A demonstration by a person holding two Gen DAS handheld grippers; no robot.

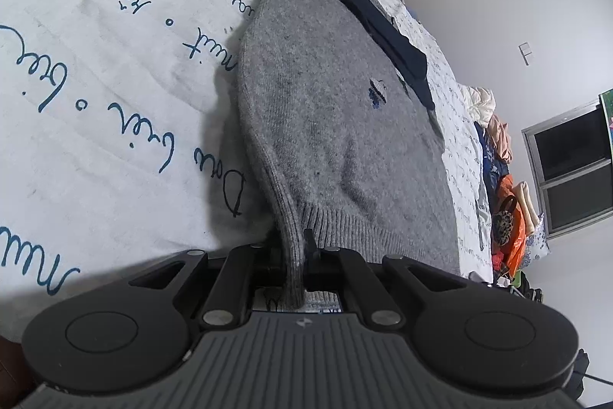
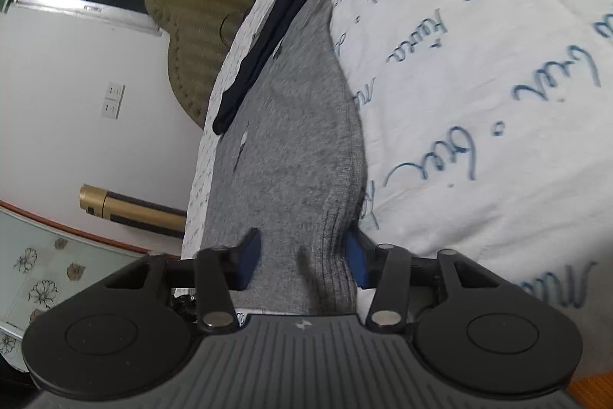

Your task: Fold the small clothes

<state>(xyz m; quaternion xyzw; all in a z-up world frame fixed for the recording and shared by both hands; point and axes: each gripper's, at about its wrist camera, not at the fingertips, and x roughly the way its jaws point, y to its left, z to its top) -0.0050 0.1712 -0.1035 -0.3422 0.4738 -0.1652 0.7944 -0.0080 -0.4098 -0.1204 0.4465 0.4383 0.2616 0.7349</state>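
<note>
Pinching the ribbed hem of a grey knitted sweater (image 1: 325,125), the left gripper (image 1: 297,248) is clenched tight on a gathered fold of that edge, which stands up between its black fingers and runs back toward the camera. The right gripper (image 2: 302,259) has its blue-padded fingers (image 2: 247,257) set apart with the sweater's ribbed hem lying between them; the cloth bunches against the right-hand pad, while the left-hand pad appears to stand just clear of it, though blur makes that hard to judge.

From both grippers the sweater stretches away across a white bedsheet (image 1: 95,64) printed with dark blue handwriting. A small dark blue emblem (image 1: 377,91) sits on the grey knit. A navy garment (image 1: 367,6) lies in a long strip along the sweater's far edge, touching it.

Beyond the bed, in the left wrist view, a heap of mixed clothes (image 1: 498,156) and an orange bag (image 1: 515,217) lie along the bed's edge near a dark window (image 1: 571,160). In the right wrist view a tan quilted headboard (image 2: 199,6) rises against a white wall with wall sockets (image 2: 113,100).
</note>
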